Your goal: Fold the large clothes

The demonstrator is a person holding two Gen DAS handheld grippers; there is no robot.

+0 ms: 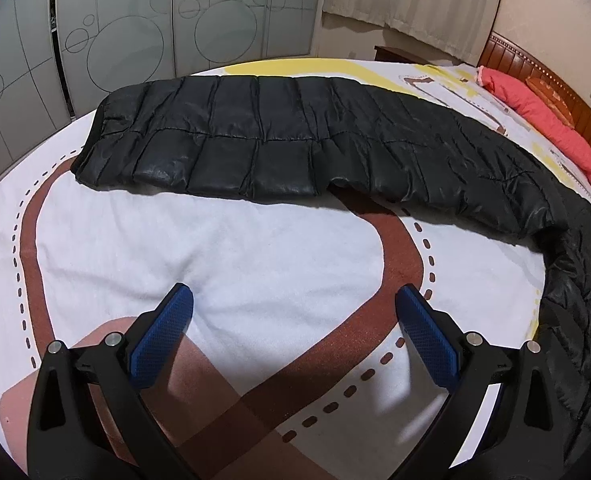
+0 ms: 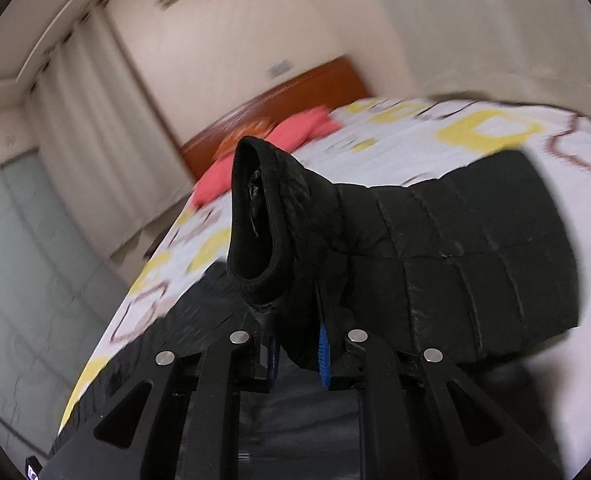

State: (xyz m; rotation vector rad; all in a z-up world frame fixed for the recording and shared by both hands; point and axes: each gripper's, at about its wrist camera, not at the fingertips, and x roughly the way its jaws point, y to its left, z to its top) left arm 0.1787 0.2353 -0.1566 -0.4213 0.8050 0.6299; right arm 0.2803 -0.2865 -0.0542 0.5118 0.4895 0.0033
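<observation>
Quilted black padded jacket (image 1: 279, 144) lies stretched lengthwise across the white bedspread with brown road-like bands and yellow patches (image 1: 255, 256), its far end trailing round toward the bed's right edge in the left wrist view. The right gripper (image 2: 299, 344) is clamped tight on the garment's ribbed, cuff-like end (image 2: 255, 216), with black fabric bunched between the blue pads and the cuff standing up above the fingers. The left gripper (image 1: 295, 336) hangs over bare bedspread, jaws spread wide with nothing between them, well short of the jacket. By my reading, the step in hand is the first fold: one end is lifted and being carried over the body. The next move likely calls for laying that end flat along the quilted panels, and for the empty gripper to pin or take the near hem. Motion blur smears the right wrist view, so the red pillow (image 2: 307, 124) and wooden headboard (image 2: 295, 88) are soft; whether the gripped part is sleeve or collar I cannot tell.
</observation>
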